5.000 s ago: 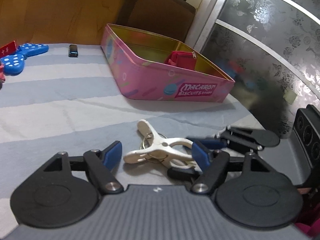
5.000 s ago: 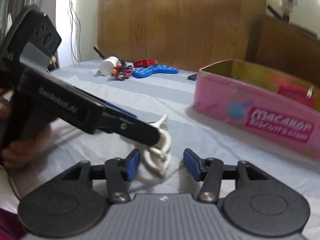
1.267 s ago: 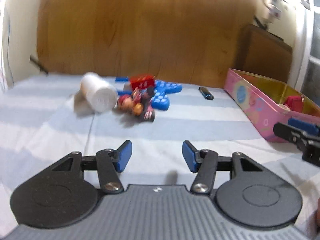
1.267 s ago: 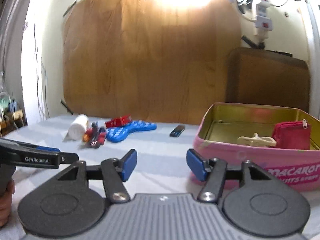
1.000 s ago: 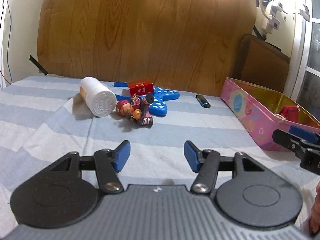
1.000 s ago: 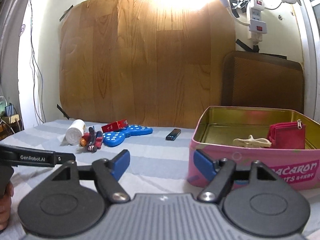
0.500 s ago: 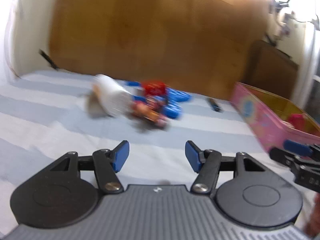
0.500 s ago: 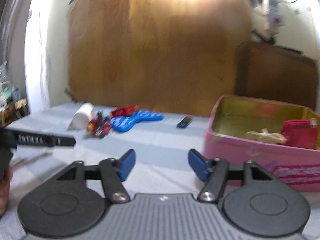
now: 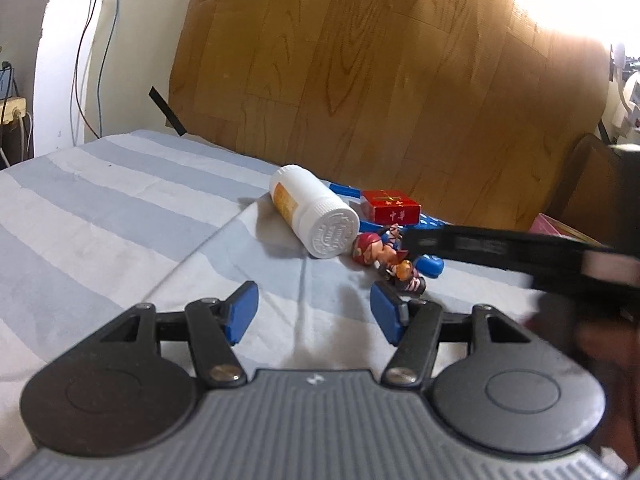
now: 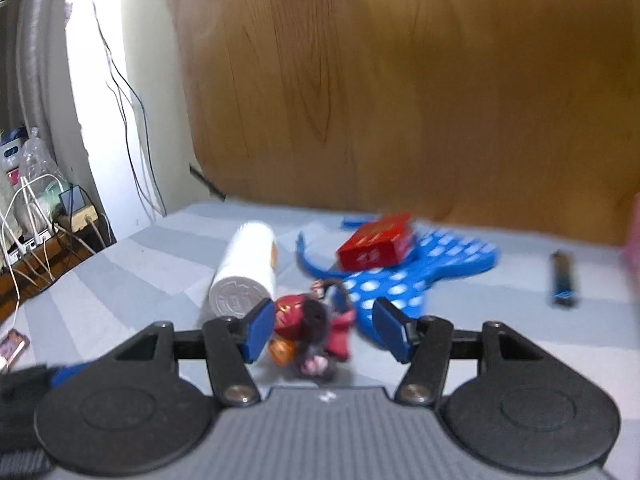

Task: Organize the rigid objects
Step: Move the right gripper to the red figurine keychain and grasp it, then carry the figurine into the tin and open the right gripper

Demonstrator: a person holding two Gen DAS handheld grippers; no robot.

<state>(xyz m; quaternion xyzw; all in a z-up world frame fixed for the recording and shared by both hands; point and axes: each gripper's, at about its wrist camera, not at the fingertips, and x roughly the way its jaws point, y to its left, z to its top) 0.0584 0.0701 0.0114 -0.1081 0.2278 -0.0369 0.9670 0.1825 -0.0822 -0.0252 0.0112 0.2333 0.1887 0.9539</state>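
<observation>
A small toy figurine [image 10: 316, 328] with a red head lies on the striped sheet between the fingers of my right gripper [image 10: 325, 330]. The jaws stand apart; the left pad is close to the head and the right pad is clear of the toy. Beside it lie a white bottle [image 10: 244, 276] on its side, a red box [image 10: 376, 246] and a blue polka-dot toy [image 10: 420, 276]. In the left wrist view my left gripper [image 9: 313, 314] is open and empty, short of the bottle [image 9: 316, 216] and the figurine [image 9: 388, 258]. The right gripper's dark finger [image 9: 500, 246] reaches in from the right.
A black lighter [image 10: 564, 278] lies to the right of the blue toy. A sliver of the pink tin [image 9: 546, 224] shows at the far right. A wooden board [image 9: 360, 80] stands behind the bed. Cables and a power strip [image 10: 76, 208] sit past the bed's left edge.
My right gripper has swung left and forward from the pink tin to the toy pile, with narrower jaws now around the figurine. The left gripper has shifted a little, and the pile looks nearer.
</observation>
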